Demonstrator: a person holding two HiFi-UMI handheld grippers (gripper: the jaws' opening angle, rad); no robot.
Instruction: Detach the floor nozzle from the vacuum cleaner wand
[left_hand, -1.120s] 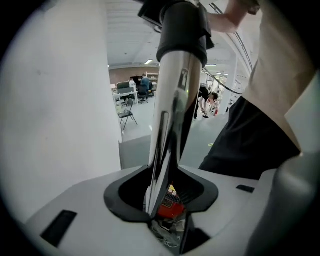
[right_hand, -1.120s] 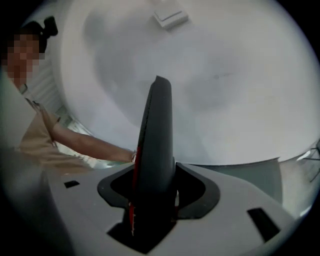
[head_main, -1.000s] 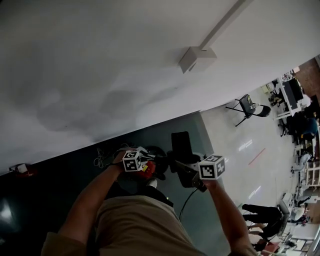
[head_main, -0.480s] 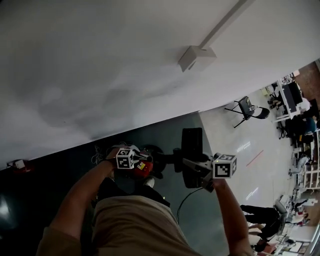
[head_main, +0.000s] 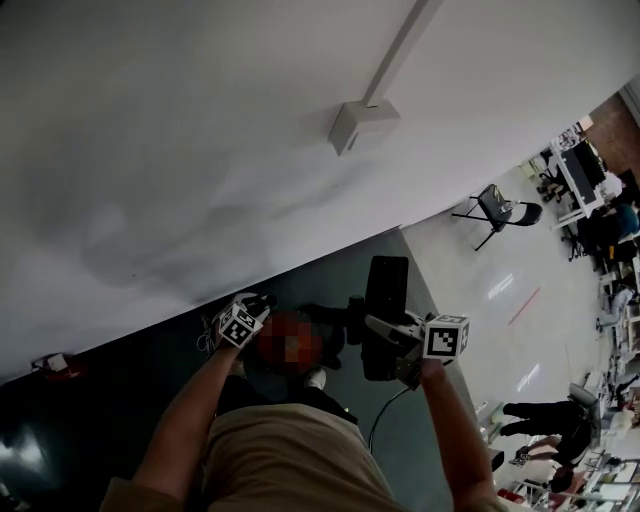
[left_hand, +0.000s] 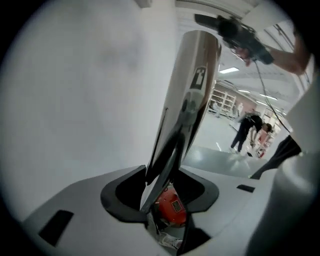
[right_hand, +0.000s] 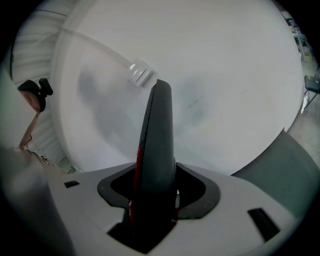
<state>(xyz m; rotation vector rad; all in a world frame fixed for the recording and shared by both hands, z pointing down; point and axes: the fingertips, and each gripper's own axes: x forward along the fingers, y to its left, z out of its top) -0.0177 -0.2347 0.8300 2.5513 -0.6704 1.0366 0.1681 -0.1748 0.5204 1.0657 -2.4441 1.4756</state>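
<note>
Head view. Left gripper (head_main: 258, 308) clamped on wand (left_hand: 192, 90); right gripper (head_main: 380, 328) clamped on floor nozzle (right_hand: 156, 145). Risk: smooth wand slipping under pull.

Two grippers are showing here: one left gripper (left_hand: 162, 200) and one right gripper (right_hand: 152, 200). One wand (left_hand: 192, 100), one floor nozzle (head_main: 385, 300) and one red vacuum body (left_hand: 170, 207) are appearing. One folding chair (head_main: 497, 212) is standing in the background, and one white box (head_main: 357, 122) is hanging higher up.
</note>
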